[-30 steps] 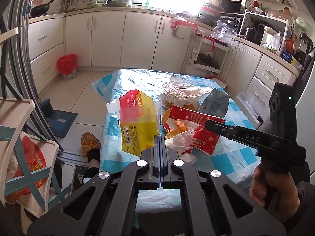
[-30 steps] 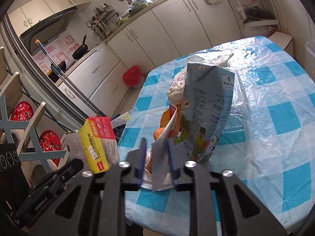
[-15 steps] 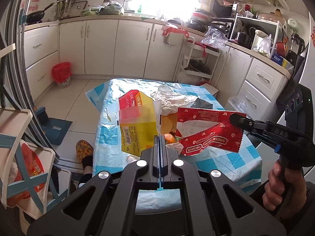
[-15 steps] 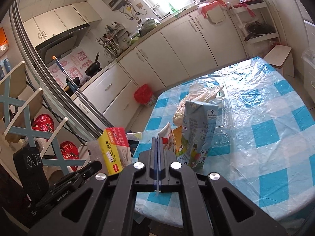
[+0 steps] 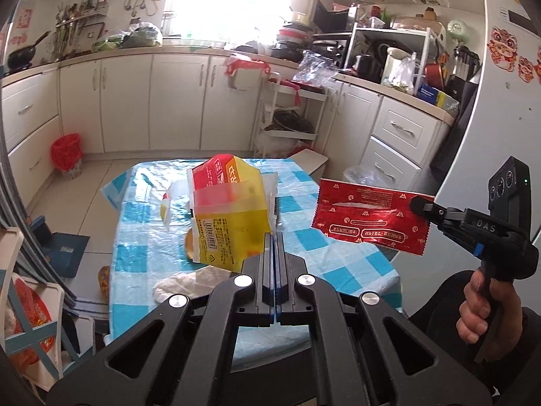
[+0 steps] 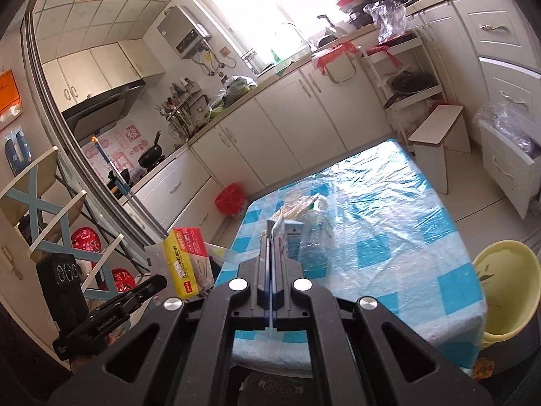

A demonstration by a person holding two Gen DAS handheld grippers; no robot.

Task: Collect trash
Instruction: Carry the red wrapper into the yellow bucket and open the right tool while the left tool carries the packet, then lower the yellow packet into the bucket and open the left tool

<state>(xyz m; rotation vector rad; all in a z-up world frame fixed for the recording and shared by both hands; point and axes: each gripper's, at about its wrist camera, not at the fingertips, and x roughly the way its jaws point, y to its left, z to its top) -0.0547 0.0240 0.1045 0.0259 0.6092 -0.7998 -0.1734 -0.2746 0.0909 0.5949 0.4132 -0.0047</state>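
My left gripper (image 5: 274, 238) is shut on the clear edge of a yellow and red snack bag (image 5: 230, 216), which hangs above the blue checked table (image 5: 355, 270). To its right, my right gripper (image 5: 418, 203) is shut on one end of a flat red wrapper (image 5: 368, 218), held in the air beside the table. In the right wrist view my right gripper (image 6: 272, 237) shows the wrapper only as a thin edge between its fingers. My left gripper (image 6: 157, 282) appears low on the left with the yellow bag (image 6: 186, 264).
On the table (image 6: 405, 237) stand a blue-white milk carton (image 6: 293, 237), crumpled plastic and paper (image 6: 304, 203), and a pale flat piece (image 5: 189, 284) near its front edge. A red bin (image 5: 66, 150) stands by the cabinets. A yellow stool (image 6: 503, 287) and a white stool (image 6: 439, 132) flank the table.
Both grippers have risen and drawn back from the table. The right one shut on the red wrapper and lifted it off the pile. The yellow bag rose with the left gripper.
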